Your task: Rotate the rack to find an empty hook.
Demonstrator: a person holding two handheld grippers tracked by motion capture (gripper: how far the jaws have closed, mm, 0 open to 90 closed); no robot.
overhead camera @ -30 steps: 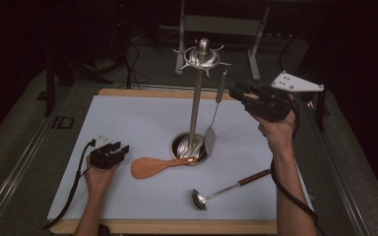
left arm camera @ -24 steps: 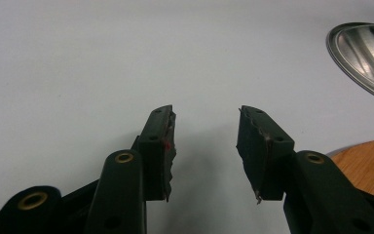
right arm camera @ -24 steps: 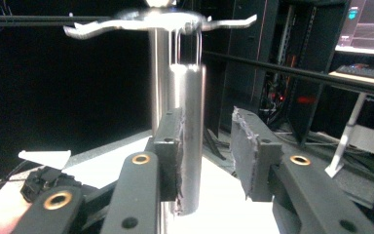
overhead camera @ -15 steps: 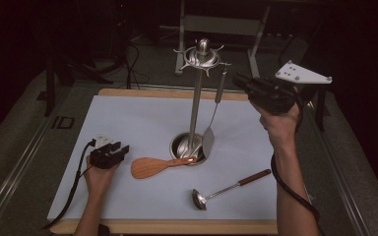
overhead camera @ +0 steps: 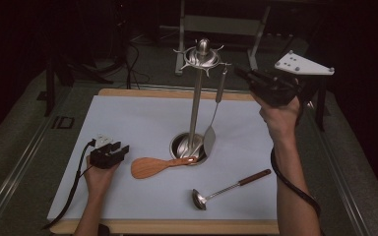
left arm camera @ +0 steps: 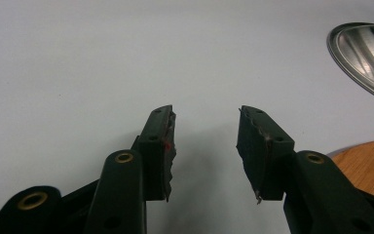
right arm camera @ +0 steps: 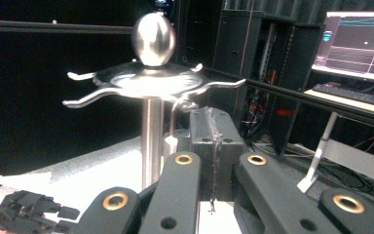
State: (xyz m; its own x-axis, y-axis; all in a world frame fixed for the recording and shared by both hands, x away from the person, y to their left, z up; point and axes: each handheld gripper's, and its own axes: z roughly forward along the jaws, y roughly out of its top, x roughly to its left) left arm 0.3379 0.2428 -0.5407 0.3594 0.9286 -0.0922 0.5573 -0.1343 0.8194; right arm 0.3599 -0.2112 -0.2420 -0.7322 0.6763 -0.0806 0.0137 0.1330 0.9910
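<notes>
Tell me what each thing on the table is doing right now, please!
Left gripper: open, resting low on the table, holding nothing.
Right gripper: shut, held up beside the rack top, holding nothing.
Metal spatula: hanging from a rack hook.
Rack: standing upright.
Wooden spatula: lying flat, handle on the rack's base.
Ladle: lying flat.

No text, label or number can be read here. The monitor (right arm camera: 359, 41) shows only blurred lines. Its writing is too small.
</notes>
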